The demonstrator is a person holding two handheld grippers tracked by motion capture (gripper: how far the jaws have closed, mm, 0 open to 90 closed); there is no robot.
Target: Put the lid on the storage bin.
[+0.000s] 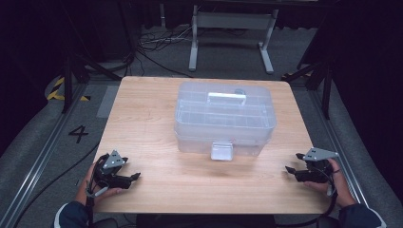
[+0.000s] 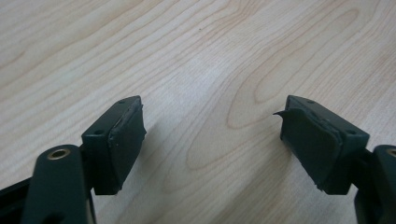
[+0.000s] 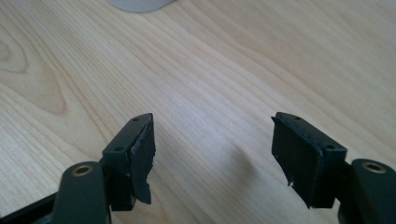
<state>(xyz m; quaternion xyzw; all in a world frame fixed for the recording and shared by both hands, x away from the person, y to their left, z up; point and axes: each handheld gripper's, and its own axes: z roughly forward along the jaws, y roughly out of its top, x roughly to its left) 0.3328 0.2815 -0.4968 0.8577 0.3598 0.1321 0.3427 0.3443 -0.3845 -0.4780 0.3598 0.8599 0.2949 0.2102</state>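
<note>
- A clear, see-through plastic storage box [image 1: 225, 116] with a lid, a clear carry handle [image 1: 227, 99] on top and a clear front latch [image 1: 222, 151] stands on the light wooden table [image 1: 142, 118]. It sits a little toward the far edge and roughly midway between the left and right edges, with the latch facing the near edge.
- Through the lid, divider walls of a tray inside the box can be made out; what lies in the compartments cannot be told.
- The left gripper [image 1: 134, 177], black with a grey three-cornered plate on top, is held in the person's left hand [image 1: 97, 187] at the near left corner of the table, well apart from the box, jaws pointing toward the right edge.
- In the left gripper view its jaws stand wide apart over bare wood, with nothing between the pads [image 2: 123, 140].
- The right gripper [image 1: 293, 163], the same make, is held in the right hand [image 1: 328, 178] near the right edge toward the near corner, jaws pointing toward the left edge, also well apart from the box.
- In the right gripper view its jaws are spread wide with only tabletop between the pads [image 3: 299, 156]; a pale rounded part of the box shows at the top edge of that view.
- Both pads show worn, ragged edges.
</note>
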